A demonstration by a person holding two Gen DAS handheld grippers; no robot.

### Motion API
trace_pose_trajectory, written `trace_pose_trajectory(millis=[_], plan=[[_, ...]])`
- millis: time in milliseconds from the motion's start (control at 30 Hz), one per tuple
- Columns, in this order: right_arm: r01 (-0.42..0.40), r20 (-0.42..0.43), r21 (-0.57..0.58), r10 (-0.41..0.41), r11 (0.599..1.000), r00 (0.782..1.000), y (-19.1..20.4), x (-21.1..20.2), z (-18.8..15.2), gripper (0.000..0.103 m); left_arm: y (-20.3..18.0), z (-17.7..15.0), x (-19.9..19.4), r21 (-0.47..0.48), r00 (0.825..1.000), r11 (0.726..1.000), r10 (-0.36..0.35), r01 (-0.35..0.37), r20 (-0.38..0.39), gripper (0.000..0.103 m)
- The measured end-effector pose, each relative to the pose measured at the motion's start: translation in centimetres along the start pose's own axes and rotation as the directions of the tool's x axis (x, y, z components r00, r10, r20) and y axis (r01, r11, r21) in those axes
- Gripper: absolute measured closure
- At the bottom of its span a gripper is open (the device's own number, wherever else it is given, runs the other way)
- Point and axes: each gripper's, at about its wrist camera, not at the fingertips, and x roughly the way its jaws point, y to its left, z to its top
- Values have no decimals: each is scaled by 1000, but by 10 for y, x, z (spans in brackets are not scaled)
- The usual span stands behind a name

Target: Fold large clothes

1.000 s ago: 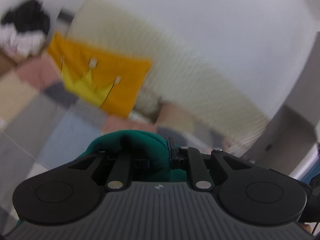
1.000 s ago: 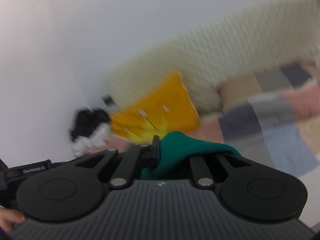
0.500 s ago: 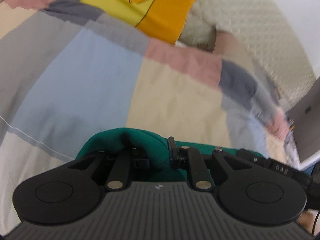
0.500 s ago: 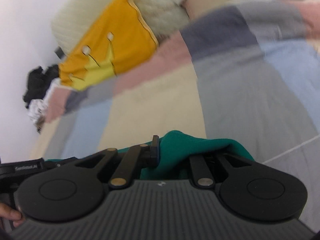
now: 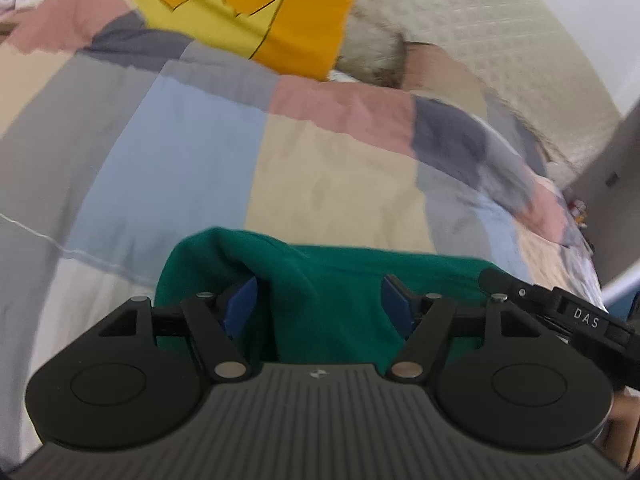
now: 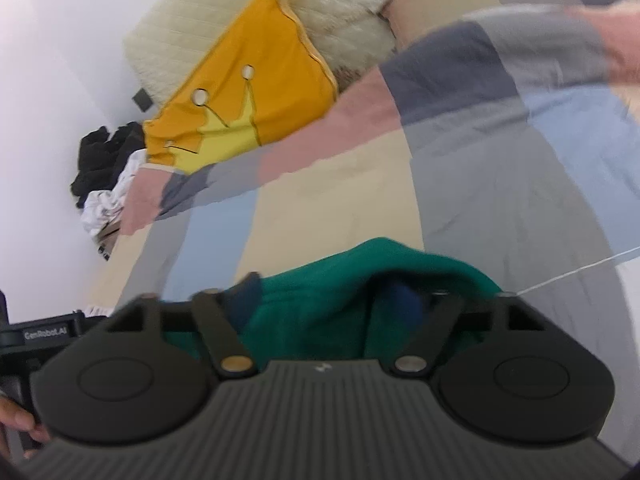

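A dark green garment (image 5: 304,260) lies bunched on the patchwork quilt (image 5: 320,168), right under both grippers. The jaws of my left gripper (image 5: 319,290) are opening; its blue pads (image 5: 240,304) stand wide apart, with a loose ridge of green cloth between them and no pad pressing on it. In the right wrist view the green garment (image 6: 380,256) humps up and drapes over the right finger. My right gripper (image 6: 324,292) is opening too, with slack cloth between its fingers. That view is blurred.
An orange pillow with a yellow crown (image 5: 240,8) leans on the cream quilted headboard (image 5: 480,40) at the bed's far end. A heap of black and white clothes (image 6: 104,168) sits beyond the bed's corner. A hand (image 6: 16,420) shows at the lower left.
Both grippers have come down from facing the wall to just over the quilt. Each was shut on the green cloth; both now stand wide, and the cloth lies slack between the pads.
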Motion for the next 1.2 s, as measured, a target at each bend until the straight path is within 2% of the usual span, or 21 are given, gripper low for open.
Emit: trace_pose_trajectory(millis=[167, 367, 533, 700, 933, 1067, 1200], plan=[[4, 44, -31, -3, 999, 999, 24, -65, -18, 28, -15, -24, -80, 27, 999, 1000, -10, 8, 39, 29], [39, 96, -109, -29, 993, 995, 51, -155, -55, 28, -34, -71, -188, 58, 995, 998, -4, -2, 101, 29], [55, 111, -154, -38, 987, 993, 67, -228, -102, 28, -42, -130, -269, 41, 992, 999, 18, -23, 127, 29], [34, 116, -138, -18, 990, 993, 66, -289, -152, 28, -37, -200, -333, 8, 991, 999, 52, -53, 121, 29], [47, 130, -166, -26, 985, 991, 56, -334, -214, 28, -4, -293, -381, -66, 989, 992, 115, -109, 88, 29], [50, 124, -163, -30, 985, 992, 45, -339, -244, 28, 24, -327, -385, -116, 988, 982, 154, -150, 28, 29], [42, 83, -139, -30, 989, 996, 35, -330, -262, 28, 57, -347, -381, -160, 982, 969, 184, -189, -47, 29]])
